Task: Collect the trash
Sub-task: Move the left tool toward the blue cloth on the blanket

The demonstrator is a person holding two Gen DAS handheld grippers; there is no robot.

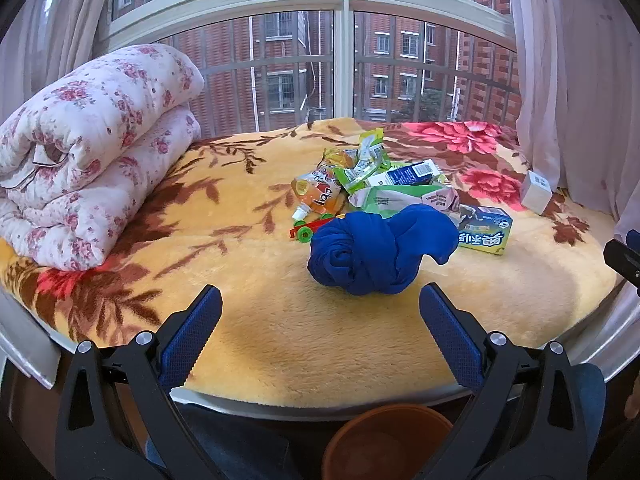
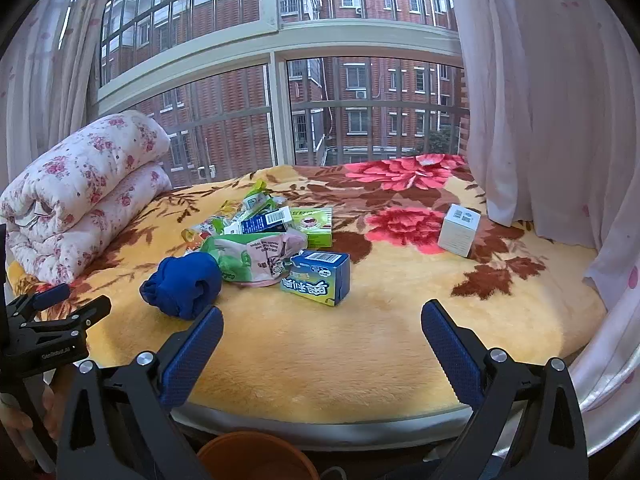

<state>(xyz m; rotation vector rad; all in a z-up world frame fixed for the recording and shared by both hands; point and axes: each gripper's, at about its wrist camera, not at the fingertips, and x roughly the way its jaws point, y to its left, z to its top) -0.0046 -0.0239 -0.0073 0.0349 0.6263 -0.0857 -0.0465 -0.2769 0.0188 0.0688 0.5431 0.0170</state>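
Note:
A pile of trash lies mid-blanket: an orange drink pouch (image 1: 316, 194), green wrappers (image 1: 366, 160), a dark blue carton (image 1: 408, 172), a crumpled pink-green bag (image 2: 256, 256) and a blue-green juice box (image 2: 318, 282) (image 1: 486, 232). A rolled blue cloth (image 1: 380, 254) (image 2: 182, 284) sits in front of the pile. My left gripper (image 1: 320, 306) is open, just short of the cloth, holding nothing. My right gripper (image 2: 322, 322) is open over bare blanket, the juice box just beyond it. A brown bin (image 1: 386, 440) (image 2: 256, 456) stands below the bed edge.
A folded floral quilt (image 1: 92, 152) fills the left of the yellow flowered blanket (image 1: 280, 320). A white box (image 2: 459, 230) stands at the right near the pink curtain (image 2: 540, 100). A red and green toy (image 1: 310, 230) lies beside the pouch. The barred window is behind.

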